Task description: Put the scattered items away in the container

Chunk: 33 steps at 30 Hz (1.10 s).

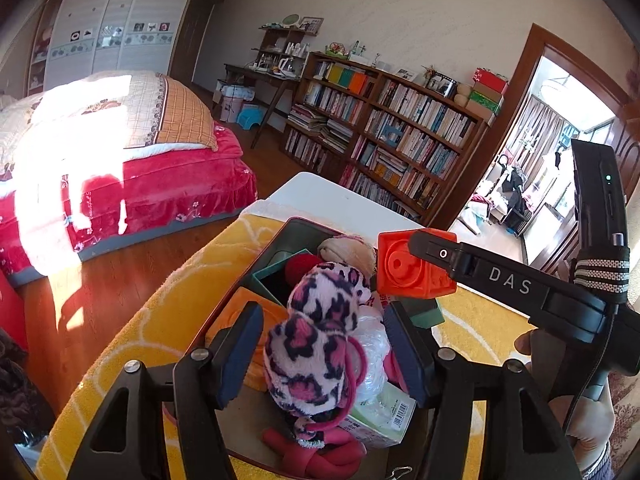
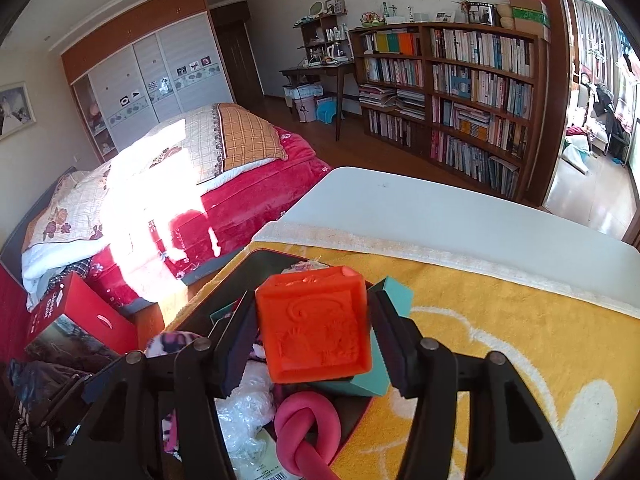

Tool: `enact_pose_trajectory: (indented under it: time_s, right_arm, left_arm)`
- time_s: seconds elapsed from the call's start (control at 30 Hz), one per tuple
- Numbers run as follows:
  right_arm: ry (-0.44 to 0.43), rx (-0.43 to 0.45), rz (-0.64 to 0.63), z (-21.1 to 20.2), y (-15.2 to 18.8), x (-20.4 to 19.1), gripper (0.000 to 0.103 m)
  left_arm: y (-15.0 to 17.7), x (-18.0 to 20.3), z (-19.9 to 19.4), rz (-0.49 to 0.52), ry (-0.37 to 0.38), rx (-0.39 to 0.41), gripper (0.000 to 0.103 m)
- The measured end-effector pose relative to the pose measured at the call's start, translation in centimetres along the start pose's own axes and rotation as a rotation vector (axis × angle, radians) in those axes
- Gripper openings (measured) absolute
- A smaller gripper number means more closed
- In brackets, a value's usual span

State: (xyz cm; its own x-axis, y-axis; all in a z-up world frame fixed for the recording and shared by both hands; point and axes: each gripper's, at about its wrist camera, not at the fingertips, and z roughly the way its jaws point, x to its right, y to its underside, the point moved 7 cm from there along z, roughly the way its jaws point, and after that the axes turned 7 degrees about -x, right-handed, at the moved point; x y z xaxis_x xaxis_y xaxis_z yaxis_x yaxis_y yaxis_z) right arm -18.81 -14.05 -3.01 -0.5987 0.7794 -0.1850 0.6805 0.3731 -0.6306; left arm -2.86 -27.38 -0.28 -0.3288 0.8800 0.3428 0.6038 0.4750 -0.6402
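You see an orange cube (image 2: 316, 326), a pink-and-black leopard-print plush (image 1: 316, 332), a magenta knotted rope (image 2: 306, 436), teal boxes (image 2: 394, 294), a yellow-and-white towel (image 2: 520, 344).

- The left tongs (image 1: 326, 354) are standing with fingers spread wide, a pink spotted plush toy (image 1: 320, 332) sitting between them; contact with either pad cannot be told.
- The right tongs (image 2: 314, 344) are gripping an orange cube (image 2: 316, 328) between both pads.
- The right hand (image 1: 588, 420) is wrapping the handle, angled in from the right.
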Motion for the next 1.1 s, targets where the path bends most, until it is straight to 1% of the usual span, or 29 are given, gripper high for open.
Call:
enact_pose_trajectory:
  time_s: [0.03,0.13,0.27,0.33,0.4,0.47,0.53,0.6,0.67,0.7,0.8,0.87,0.93,0.97,1.03,1.07,1.1]
  right_arm:
    - [0.002,0.001,-0.001,0.0,0.1,0.0,0.067]
    - [0.02,0.016,-0.002,-0.6,0.2,0.5,0.068]
    - [0.004,0.033,0.033,-1.7,0.5,1.5,0.068]
    - [-0.003,0.041,0.054,-2.3,0.8,1.9,0.07]
    - [-0.023,0.042,0.073,-3.0,1.4,2.4,0.075]
    - [-0.042,0.041,0.081,-3.7,2.3,2.8,0.078]
    - [-0.056,0.036,0.072,-4.4,3.1,2.8,0.079]
    - [-0.073,0.03,0.066,-5.0,4.0,2.7,0.079]
    - [-0.093,0.032,0.067,-5.7,4.6,2.8,0.08]
    - [-0.103,0.031,0.071,-6.0,4.9,2.8,0.08]
    - [-0.132,0.039,0.093,-7.1,5.4,3.1,0.08]
    - [-0.135,0.056,0.106,-7.8,5.6,3.4,0.08]
    - [-0.143,0.073,0.124,-8.5,5.7,3.7,0.08]
    - [-0.149,0.081,0.13,-8.9,5.8,3.8,0.08]
    - [-0.148,0.098,0.141,-9.7,6.2,4.2,0.08]
    - [-0.145,0.103,0.143,-10.0,6.4,4.3,0.08]
    - [-0.141,0.102,0.141,-10.2,6.6,4.4,0.081]
  left_arm:
    - [0.0,0.0,0.1,-0.011,-0.002,-0.001,0.076]
    - [-0.2,0.1,0.5,-0.016,-0.004,-0.007,0.076]
    - [-0.4,0.3,0.2,-0.009,-0.01,-0.003,0.076]
    - [-0.3,0.4,0.0,-0.008,-0.015,-0.006,0.076]
    - [0.0,0.4,-0.5,-0.007,-0.024,-0.009,0.076]
    - [0.3,0.5,-1.2,-0.001,-0.037,-0.003,0.076]
    - [0.6,0.6,-2.2,0.005,-0.06,0.013,0.087]
    - [0.8,0.8,-3.3,0.006,-0.068,0.032,0.087]
    - [1.1,1.2,-4.3,0.008,-0.068,0.034,0.087]
    - [1.2,1.5,-4.8,0.01,-0.063,0.03,0.087]
    - [1.7,3.1,-6.4,0.038,-0.008,0.027,0.087]
    - [1.1,5.1,-7.9,0.076,0.024,0.065,0.087]
    - [-0.1,7.6,-9.2,0.13,0.059,0.111,0.087]
    - [-0.8,8.9,-9.7,0.153,0.069,0.119,0.087]
    - [-1.7,11.0,-10.8,0.18,0.123,0.129,0.087]
    - [-1.9,11.7,-11.6,0.192,0.13,0.151,0.087]
    - [-2.0,12.1,-12.3,0.209,0.114,0.181,0.087]
